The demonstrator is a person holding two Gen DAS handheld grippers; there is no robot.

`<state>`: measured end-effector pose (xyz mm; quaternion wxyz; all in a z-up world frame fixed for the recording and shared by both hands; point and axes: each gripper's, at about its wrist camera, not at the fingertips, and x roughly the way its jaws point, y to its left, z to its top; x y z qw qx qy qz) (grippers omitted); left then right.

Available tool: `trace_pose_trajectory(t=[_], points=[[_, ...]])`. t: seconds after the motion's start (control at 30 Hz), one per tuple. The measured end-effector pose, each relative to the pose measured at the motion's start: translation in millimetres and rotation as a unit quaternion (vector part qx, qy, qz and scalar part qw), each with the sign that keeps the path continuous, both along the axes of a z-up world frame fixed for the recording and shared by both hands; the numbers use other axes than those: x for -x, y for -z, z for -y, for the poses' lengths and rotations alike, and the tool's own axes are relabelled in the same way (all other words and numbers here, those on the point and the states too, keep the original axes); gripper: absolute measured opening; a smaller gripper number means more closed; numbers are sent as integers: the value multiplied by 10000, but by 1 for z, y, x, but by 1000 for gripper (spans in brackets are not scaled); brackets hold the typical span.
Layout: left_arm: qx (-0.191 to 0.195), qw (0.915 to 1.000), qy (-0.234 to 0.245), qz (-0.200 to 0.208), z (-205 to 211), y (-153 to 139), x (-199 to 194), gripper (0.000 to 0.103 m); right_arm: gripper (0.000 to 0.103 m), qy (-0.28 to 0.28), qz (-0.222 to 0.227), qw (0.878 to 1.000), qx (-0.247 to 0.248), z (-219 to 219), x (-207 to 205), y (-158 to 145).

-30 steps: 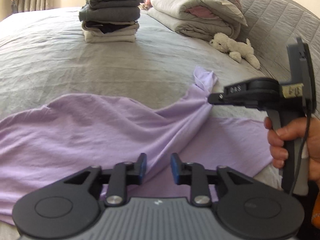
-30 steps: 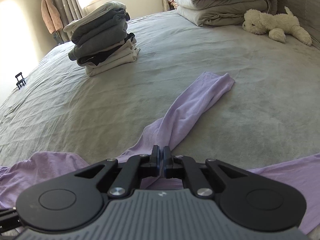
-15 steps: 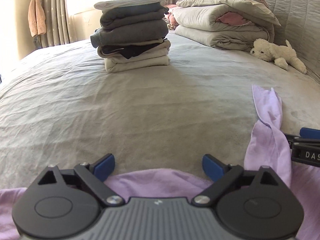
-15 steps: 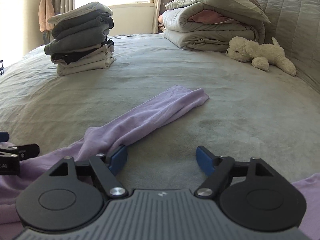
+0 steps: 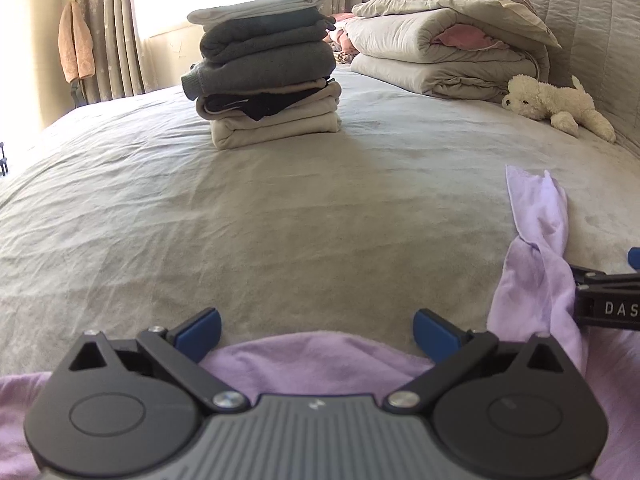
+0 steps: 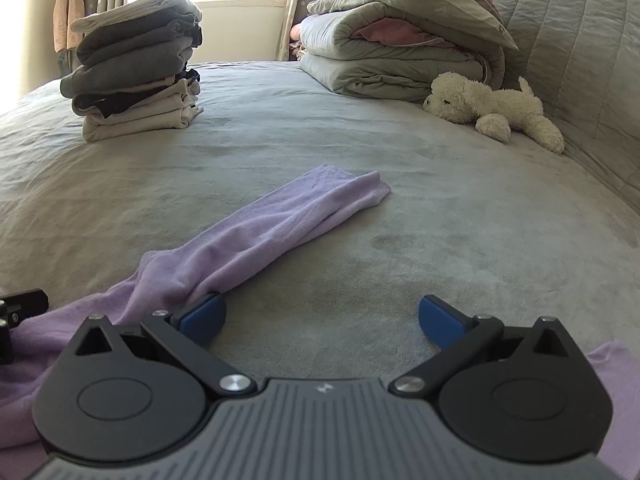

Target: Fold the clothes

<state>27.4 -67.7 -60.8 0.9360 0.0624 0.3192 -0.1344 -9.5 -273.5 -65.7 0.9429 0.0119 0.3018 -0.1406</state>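
Two hand-held grippers sit low over a grey bed (image 5: 280, 220), both spread wide and holding nothing. Nearest, the left gripper (image 5: 316, 334) has the edge of a lilac shirt (image 5: 316, 356) lying just under and between its blue pads. The right gripper (image 6: 322, 320) stands to its right; its left pad touches the base of the shirt's sleeve (image 6: 280, 224). The sleeve's long axis runs from that pad away to the far right, flat on the bed, so the right gripper is much the nearer to it. Farther off stand a stack of folded clothes (image 5: 266, 76) on the left, a plush dog (image 6: 496, 110) and rolled duvets (image 6: 400, 44) on the right.
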Motion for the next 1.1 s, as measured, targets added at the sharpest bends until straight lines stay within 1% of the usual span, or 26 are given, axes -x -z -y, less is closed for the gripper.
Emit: trace_pose_trajectory(t=[0.07, 0.1, 0.2, 1.1], points=[[-34, 10000, 1, 15, 2, 0, 1, 103, 103, -12, 22, 9996, -294, 8, 1, 0], [-44, 10000, 1, 20, 3, 0, 1, 103, 103, -14, 26, 9995, -307, 8, 0, 0], [-34, 10000, 3, 15, 2, 1, 1, 103, 103, -12, -6, 9998, -189, 3, -1, -1], [-34, 10000, 7, 15, 2, 1, 2, 103, 103, -8, 5, 9997, -224, 6, 0, -1]])
